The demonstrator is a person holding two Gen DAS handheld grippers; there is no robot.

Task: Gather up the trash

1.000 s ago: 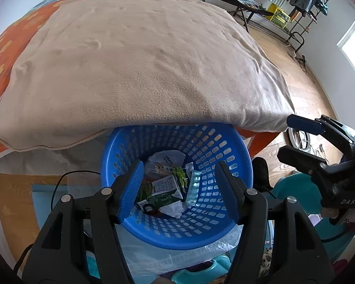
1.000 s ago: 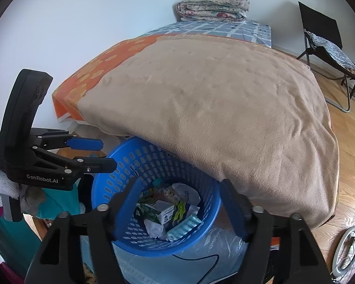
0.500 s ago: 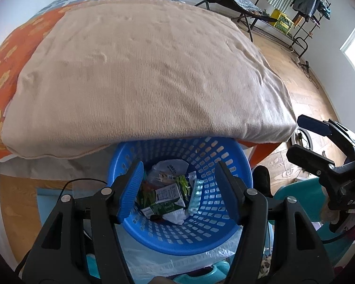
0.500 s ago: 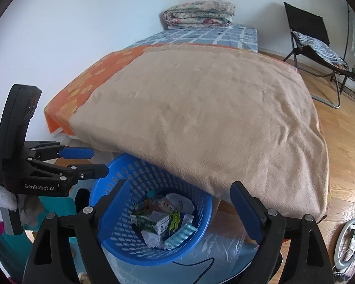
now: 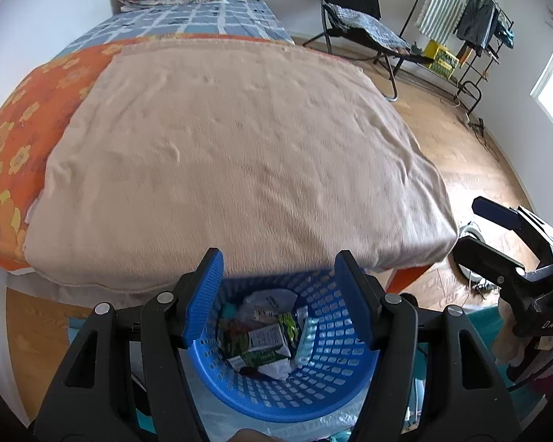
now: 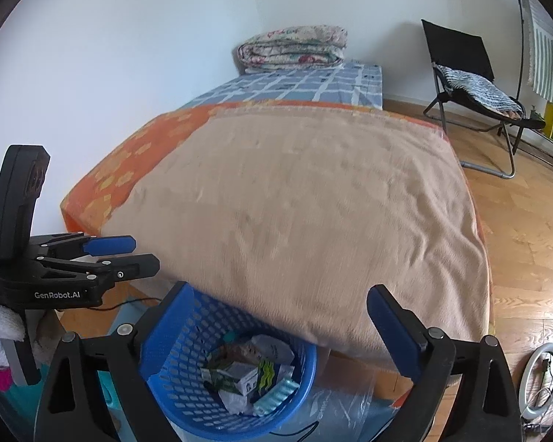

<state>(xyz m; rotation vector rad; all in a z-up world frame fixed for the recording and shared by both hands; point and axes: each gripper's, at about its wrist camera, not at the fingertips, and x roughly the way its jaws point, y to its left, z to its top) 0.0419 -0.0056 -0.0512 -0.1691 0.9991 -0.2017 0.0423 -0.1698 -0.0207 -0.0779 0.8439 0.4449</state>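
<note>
Right tongs (image 6: pixel 282 328) opening, nothing between them; left tongs (image 5: pixel 280 298) apart and empty; trash (image 5: pixel 265 335) sits in the blue basket (image 5: pixel 335 390), lower centre; drop seems done; next, scan the bed (image 5: pixel 232 169) for leftovers.

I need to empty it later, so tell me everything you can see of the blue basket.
The blue basket is round, of perforated plastic, and stands upright on the floor, partly under the overhang of the beige blanket. Crumpled wrappers, a small carton and a pale blister strip lie in its bottom. Clear plastic sheeting lies beside it. Neither gripper touches it.
</note>
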